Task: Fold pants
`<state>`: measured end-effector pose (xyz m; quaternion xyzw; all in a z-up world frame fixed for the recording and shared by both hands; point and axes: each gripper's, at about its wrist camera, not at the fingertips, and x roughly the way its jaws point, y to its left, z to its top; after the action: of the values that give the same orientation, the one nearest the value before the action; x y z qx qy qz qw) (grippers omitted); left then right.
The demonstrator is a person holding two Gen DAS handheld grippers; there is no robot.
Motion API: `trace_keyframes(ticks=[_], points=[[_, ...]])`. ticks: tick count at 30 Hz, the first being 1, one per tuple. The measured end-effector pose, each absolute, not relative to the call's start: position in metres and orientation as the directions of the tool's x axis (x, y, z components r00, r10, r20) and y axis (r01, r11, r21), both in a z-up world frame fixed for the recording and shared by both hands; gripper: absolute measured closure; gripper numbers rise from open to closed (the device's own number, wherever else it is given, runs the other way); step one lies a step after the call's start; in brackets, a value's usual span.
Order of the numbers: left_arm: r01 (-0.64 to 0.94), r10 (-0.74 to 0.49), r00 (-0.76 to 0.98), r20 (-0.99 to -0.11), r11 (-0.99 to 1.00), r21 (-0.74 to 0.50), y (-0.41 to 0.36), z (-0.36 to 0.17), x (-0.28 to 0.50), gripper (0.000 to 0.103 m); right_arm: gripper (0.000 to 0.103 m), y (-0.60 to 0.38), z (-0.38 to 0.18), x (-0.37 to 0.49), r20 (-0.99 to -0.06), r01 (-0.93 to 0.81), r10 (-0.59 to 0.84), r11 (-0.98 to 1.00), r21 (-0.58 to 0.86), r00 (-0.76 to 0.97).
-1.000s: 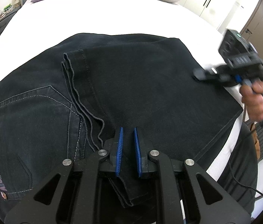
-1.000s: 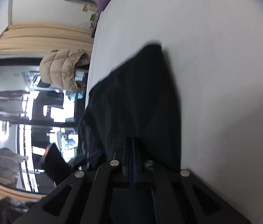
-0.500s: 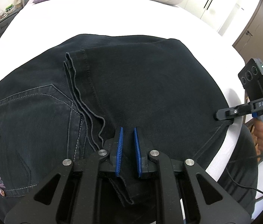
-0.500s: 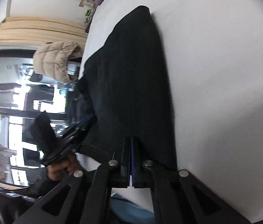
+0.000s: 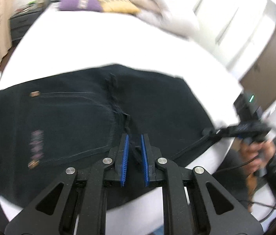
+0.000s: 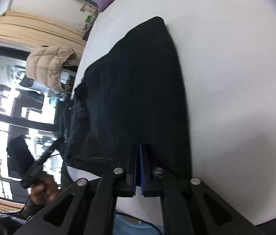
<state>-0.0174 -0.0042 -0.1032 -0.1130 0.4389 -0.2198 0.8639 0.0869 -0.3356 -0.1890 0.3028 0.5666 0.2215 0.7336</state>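
Dark denim pants [image 5: 75, 121] lie folded on a white bed [image 5: 102, 45], back pocket and logo to the left. My left gripper [image 5: 134, 137] hovers over the near edge of the pants with its blue pads [image 5: 125, 150] apart around a cloth ridge. My right gripper [image 6: 139, 148] is shut on the pants' edge [image 6: 138, 90]; it also shows in the left wrist view [image 5: 206, 132] at the right corner of the pants.
Purple, yellow and white pillows [image 5: 118, 2] lie at the head of the bed. A wardrobe [image 5: 235, 25] stands at the right. A beige jacket [image 6: 49, 64] hangs by a window. The bed's near edge [image 5: 138, 213] runs just below the pants.
My left gripper has pulled back and tilted up, and its pads have opened wider. The right gripper has stayed shut on the pants' right corner.
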Motion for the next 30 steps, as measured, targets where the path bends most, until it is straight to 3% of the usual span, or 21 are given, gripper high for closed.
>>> trace_keyframes(ticks=[4,6,7,8,9,10,16,19,25,30], points=[[0.136,-0.469,0.596,-0.652,0.859,-0.494,0.061,-0.085,-0.041,0.089,0.103,-0.344,-0.196,0.083,-0.668,0.042,0.683,0.689,0.723,0.294],[0.038,-0.434,0.640,-0.634,0.843,-0.537,0.099,-0.082,-0.055,0.072,0.102,-0.343,-0.188,0.081,-0.688,0.035,0.657,0.715,0.698,0.308],[-0.005,-0.418,0.659,-0.626,0.829,-0.559,0.114,-0.082,-0.062,0.041,0.091,-0.340,-0.178,0.079,-0.698,0.019,0.637,0.734,0.679,0.326],[-0.049,-0.403,0.683,-0.610,0.807,-0.588,0.129,-0.083,-0.071,0.018,0.079,-0.337,-0.169,0.077,-0.692,0.006,0.633,0.736,0.676,0.349],[-0.109,-0.374,0.726,-0.578,0.766,-0.633,0.151,-0.084,-0.085,0.014,0.059,-0.335,-0.159,0.074,-0.664,-0.011,0.646,0.720,0.694,0.377],[-0.147,-0.359,0.740,-0.569,0.739,-0.657,0.164,-0.086,-0.092,0.012,0.053,-0.332,-0.147,0.071,-0.621,-0.039,0.668,0.693,0.720,0.411],[-0.288,-0.417,0.741,-0.527,0.511,-0.810,0.218,-0.121,-0.110,0.012,0.054,-0.303,-0.129,0.075,-0.487,-0.106,0.766,0.574,0.812,0.420],[-0.320,-0.422,0.735,-0.531,0.474,-0.820,0.228,-0.134,-0.115,0.012,0.054,-0.285,-0.133,0.082,-0.437,-0.108,0.807,0.514,0.851,0.397],[-0.351,-0.485,0.716,-0.502,0.372,-0.860,0.238,-0.172,-0.104,0.014,0.054,-0.251,-0.139,0.090,-0.375,-0.124,0.865,0.435,0.892,0.334],[-0.346,-0.495,0.757,-0.427,0.250,-0.904,0.251,-0.206,-0.101,0.019,0.054,-0.238,-0.134,0.099,-0.326,-0.144,0.895,0.382,0.913,0.306]])
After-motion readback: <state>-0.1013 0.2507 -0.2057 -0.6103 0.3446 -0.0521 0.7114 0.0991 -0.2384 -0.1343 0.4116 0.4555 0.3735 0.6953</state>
